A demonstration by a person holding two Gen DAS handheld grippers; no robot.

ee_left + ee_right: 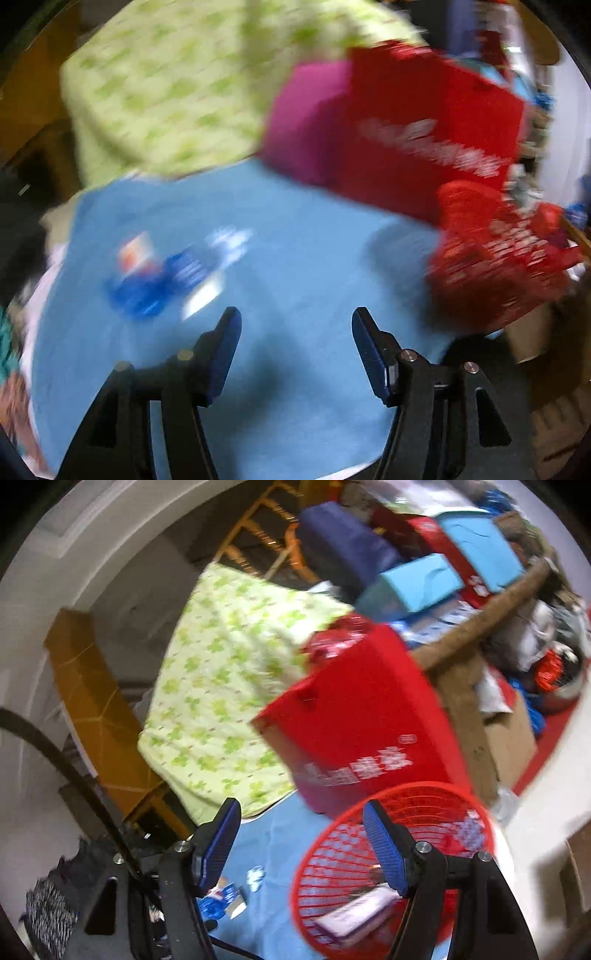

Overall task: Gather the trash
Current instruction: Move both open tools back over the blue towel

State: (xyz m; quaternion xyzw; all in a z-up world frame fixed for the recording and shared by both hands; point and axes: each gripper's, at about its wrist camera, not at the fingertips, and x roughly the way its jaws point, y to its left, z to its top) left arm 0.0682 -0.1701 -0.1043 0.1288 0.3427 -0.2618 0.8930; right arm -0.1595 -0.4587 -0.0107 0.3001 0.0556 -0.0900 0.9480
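Trash: a loose cluster of wrappers [173, 273] lies on the blue cloth [295, 266], left of and ahead of the left gripper [295, 325]. Left wrist view is heavily motion-blurred; the pieces read as blue, white and orange scraps, count not certain, perhaps four. Left gripper's jaws stand spread with nothing between them, only cloth below. Red mesh basket [495, 266] sits at the right edge of the cloth, smeared by blur. Behind it a red carton [436, 122] with white print, illegible. A green-patterned quilt [177, 92] fills the upper left.

Right wrist view, sharper: the same wrappers [229, 897] partly hidden behind the right gripper's left finger. Right gripper [301, 816] jaws apart, empty. Here the basket [399, 853] interior shows, which the left view does not give: one pale flat packet [354, 915] lies inside, cut by the right finger. Red carton [365, 720] just behind the basket, quilt [225, 686] to its left. Two light-blue boxes [417, 583] on the cluttered heap behind.
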